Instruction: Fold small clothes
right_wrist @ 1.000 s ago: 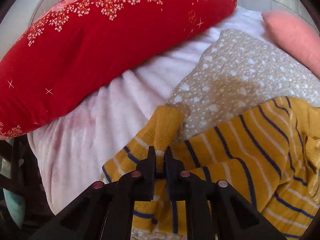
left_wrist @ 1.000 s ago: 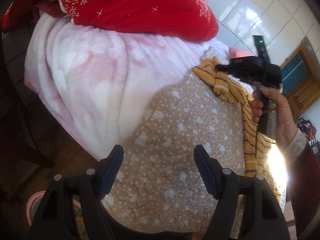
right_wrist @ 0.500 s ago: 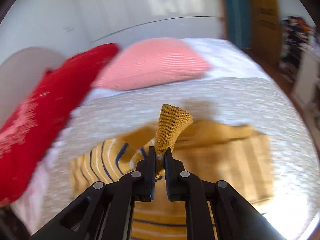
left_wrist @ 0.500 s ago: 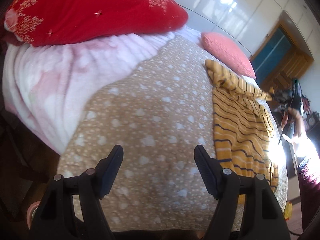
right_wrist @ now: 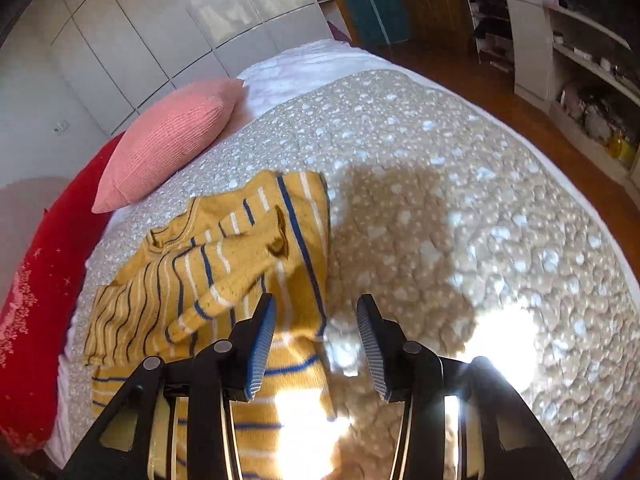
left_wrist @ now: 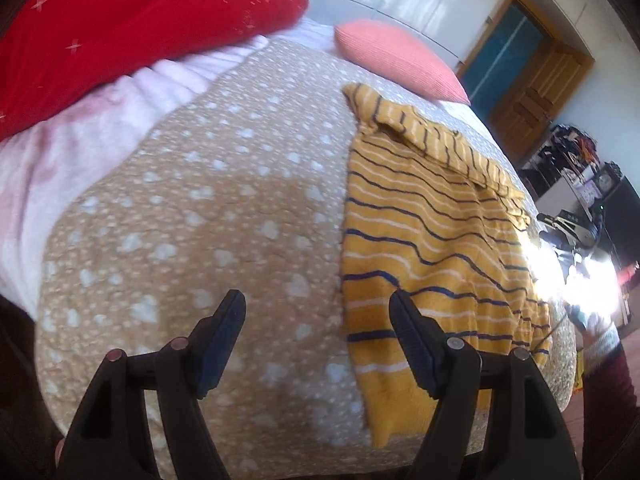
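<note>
A small yellow sweater with navy and white stripes lies on the beige dotted quilt; one sleeve is folded diagonally across its body. It also shows in the right wrist view, sleeve cuff lying near the left finger. My left gripper is open and empty, above the quilt at the sweater's lower left hem. My right gripper is open and empty, just above the sweater's right edge. The right gripper's body shows faintly in glare in the left wrist view.
A red embroidered pillow and a pink pillow lie at the head of the bed, over a pink fleece blanket. White tiled wall behind. Wooden door and cluttered shelves stand beyond the bed's far side.
My right gripper opened and let go of the sleeve cuff, which now lies folded across the sweater. My left gripper shifted right toward the sweater's hem, still open.
</note>
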{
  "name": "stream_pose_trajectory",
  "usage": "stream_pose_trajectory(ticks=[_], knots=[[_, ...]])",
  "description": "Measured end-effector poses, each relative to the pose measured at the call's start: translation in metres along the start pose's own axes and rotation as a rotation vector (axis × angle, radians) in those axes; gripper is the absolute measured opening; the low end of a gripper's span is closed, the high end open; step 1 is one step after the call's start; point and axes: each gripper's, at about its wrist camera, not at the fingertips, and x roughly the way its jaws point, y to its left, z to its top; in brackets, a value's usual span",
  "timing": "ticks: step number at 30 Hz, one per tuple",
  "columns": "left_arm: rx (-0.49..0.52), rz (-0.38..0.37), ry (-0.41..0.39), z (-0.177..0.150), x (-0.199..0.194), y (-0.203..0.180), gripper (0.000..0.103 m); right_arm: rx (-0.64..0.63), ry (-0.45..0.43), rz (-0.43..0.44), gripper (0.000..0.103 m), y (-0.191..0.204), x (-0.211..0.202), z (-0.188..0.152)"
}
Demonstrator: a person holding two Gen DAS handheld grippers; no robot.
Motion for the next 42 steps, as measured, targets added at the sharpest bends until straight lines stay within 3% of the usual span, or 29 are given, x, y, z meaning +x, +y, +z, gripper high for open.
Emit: stream_pose_trajectory(ticks=[5, 9, 13, 16, 20, 22, 24, 26, 27, 28, 29, 32, 35, 42], knots=[[0.025, -0.062, 0.052, 0.005, 0.026, -0.009, 0.074, 0.116, 0.121, 0.233, 0.052, -0.028, -0.023, -0.060], [-0.002, -0.174, 0.087, 0.007, 0.033, -0.012, 0.075, 0.173, 0.228, 0.433, 0.056, -0.043, -0.039, -0.124], [-0.055, -0.367, 0.147, 0.000, 0.041, -0.021, 0.075, 0.143, 0.223, 0.537, 0.057, -0.038, -0.062, -0.167], [-0.045, -0.407, 0.163, -0.008, 0.043, -0.034, 0.073, 0.138, 0.233, 0.621, 0.057, -0.028, -0.069, -0.193], [-0.011, -0.428, 0.183, -0.019, 0.043, -0.051, 0.073, 0.120, 0.221, 0.659, 0.058, -0.014, -0.073, -0.211], [-0.005, -0.402, 0.185, -0.022, 0.046, -0.055, 0.073, 0.120, 0.214, 0.662, 0.058, -0.008, -0.072, -0.217], [-0.007, -0.378, 0.189, -0.022, 0.050, -0.059, 0.073, 0.089, 0.199, 0.619, 0.057, 0.001, -0.073, -0.226], [-0.006, -0.344, 0.191, -0.022, 0.053, -0.065, 0.069, 0.040, 0.175, 0.544, 0.047, 0.013, -0.072, -0.234], [-0.003, -0.315, 0.192, -0.021, 0.054, -0.065, 0.061, 0.031, 0.166, 0.509, 0.043, 0.017, -0.070, -0.237], [0.009, -0.265, 0.194, -0.020, 0.054, -0.066, 0.032, 0.029, 0.156, 0.481, 0.032, 0.015, -0.072, -0.237], [0.032, -0.175, 0.204, -0.018, 0.057, -0.069, 0.010, 0.036, 0.154, 0.449, 0.016, 0.015, -0.070, -0.237], [0.005, -0.160, 0.207, -0.015, 0.053, -0.065, 0.009, 0.083, 0.170, 0.456, 0.012, 0.002, -0.065, -0.231], [0.023, -0.136, 0.152, -0.019, 0.030, -0.067, 0.008, 0.077, 0.167, 0.443, 0.011, 0.003, -0.072, -0.227], [0.043, -0.177, 0.070, -0.049, -0.040, -0.059, 0.008, 0.076, 0.140, 0.508, 0.010, -0.012, -0.123, -0.241]])
